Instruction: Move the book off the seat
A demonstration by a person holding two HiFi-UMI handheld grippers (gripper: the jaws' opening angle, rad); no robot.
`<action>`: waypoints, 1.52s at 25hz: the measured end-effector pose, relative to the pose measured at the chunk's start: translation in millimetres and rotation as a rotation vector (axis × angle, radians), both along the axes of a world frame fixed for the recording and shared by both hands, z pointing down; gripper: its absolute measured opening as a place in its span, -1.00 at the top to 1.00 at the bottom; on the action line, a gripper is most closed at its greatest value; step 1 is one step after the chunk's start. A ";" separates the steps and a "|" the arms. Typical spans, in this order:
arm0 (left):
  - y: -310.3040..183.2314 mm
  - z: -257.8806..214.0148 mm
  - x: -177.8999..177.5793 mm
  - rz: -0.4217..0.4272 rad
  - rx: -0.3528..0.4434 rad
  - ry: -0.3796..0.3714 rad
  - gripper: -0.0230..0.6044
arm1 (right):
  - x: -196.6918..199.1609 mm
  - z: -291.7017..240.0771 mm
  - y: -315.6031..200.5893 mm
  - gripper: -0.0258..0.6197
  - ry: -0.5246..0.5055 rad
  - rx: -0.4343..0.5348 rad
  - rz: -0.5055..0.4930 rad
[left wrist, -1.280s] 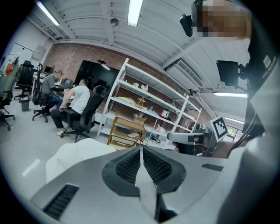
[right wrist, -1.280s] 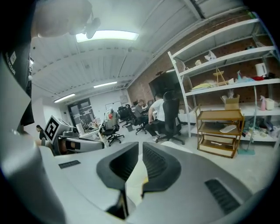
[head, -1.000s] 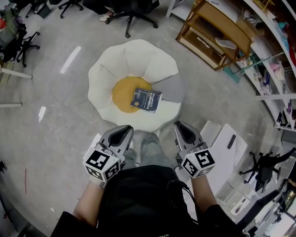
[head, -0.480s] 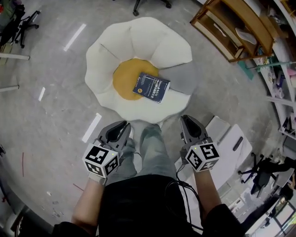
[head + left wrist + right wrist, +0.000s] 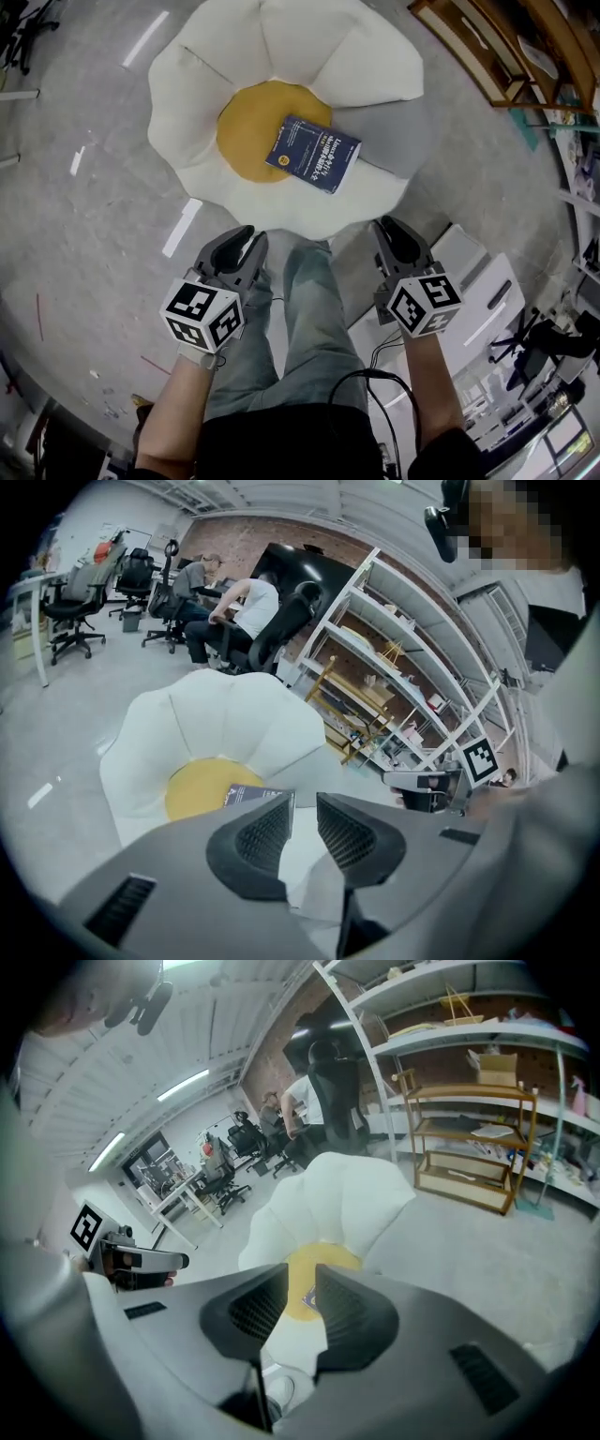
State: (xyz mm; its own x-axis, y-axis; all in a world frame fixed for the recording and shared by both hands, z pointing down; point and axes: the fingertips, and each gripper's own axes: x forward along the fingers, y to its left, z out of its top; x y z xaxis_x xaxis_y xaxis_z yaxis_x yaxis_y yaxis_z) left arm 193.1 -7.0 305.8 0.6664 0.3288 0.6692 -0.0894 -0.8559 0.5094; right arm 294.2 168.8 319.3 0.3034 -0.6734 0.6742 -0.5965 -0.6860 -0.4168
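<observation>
Concrete floor point(image 5: 84, 234) carries the seat point(image 5: 281, 47), book point(image 5: 312, 154) on its yellow middle, while left gripper point(image 5: 246, 236) and right gripper point(image 5: 390, 227) hang short of the seat, empty jaws just opening, likely to flank the book.

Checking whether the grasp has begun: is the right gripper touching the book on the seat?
Apart. The head view shows bare white seat between the right gripper and the book; its fingers have just been opening, with nothing between them.
</observation>
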 end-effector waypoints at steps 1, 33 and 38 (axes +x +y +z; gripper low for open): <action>0.3 12.1 1.8 -0.001 -0.008 -0.007 0.69 | 1.5 11.8 -0.7 0.68 -0.007 -0.002 -0.003; 15.7 383.0 21.1 0.066 -0.108 -0.209 0.17 | 64.6 334.6 2.1 -0.08 -0.346 -0.035 0.165; 11.5 406.3 32.2 0.039 -0.137 -0.210 0.15 | 74.4 353.4 -13.5 -0.11 -0.420 -0.050 0.156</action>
